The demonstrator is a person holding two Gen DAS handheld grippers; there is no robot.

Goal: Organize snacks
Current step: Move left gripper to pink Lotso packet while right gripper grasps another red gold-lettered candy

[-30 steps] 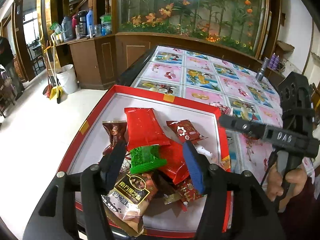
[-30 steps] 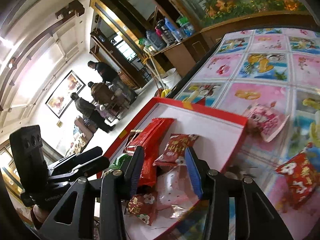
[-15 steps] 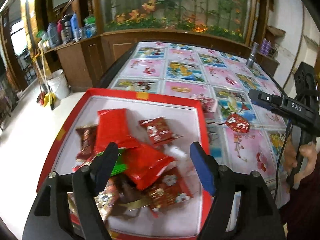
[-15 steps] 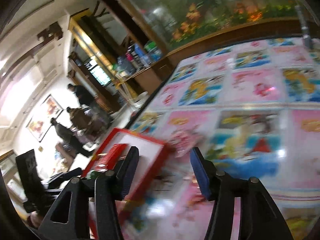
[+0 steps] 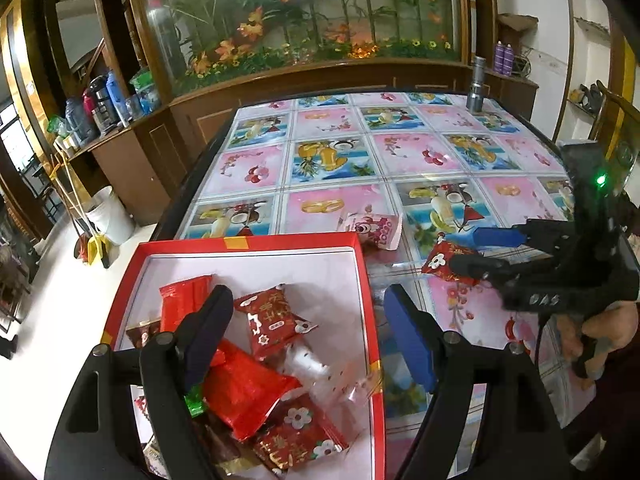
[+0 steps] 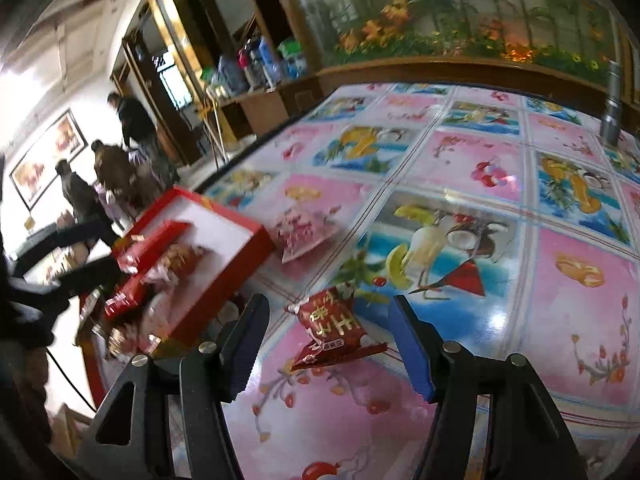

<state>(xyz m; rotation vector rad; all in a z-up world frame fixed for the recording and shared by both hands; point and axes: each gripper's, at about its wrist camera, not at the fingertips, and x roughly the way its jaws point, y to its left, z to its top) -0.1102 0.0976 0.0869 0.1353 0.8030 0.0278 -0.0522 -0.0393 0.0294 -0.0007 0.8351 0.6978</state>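
Between opening right gripper (image 6: 328, 344) fingers, untouched red snack packet (image 6: 334, 330), long axis slanting away.

Bright indoor light, glare on glossy tabletop (image 6: 500, 312), motion-blurred right view, fisheye-bent edges

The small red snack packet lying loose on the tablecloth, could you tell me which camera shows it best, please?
The right wrist view: the small red snack packet lies close and unobstructed between the opening right claw. The left wrist view shows it smaller, partly behind that claw.
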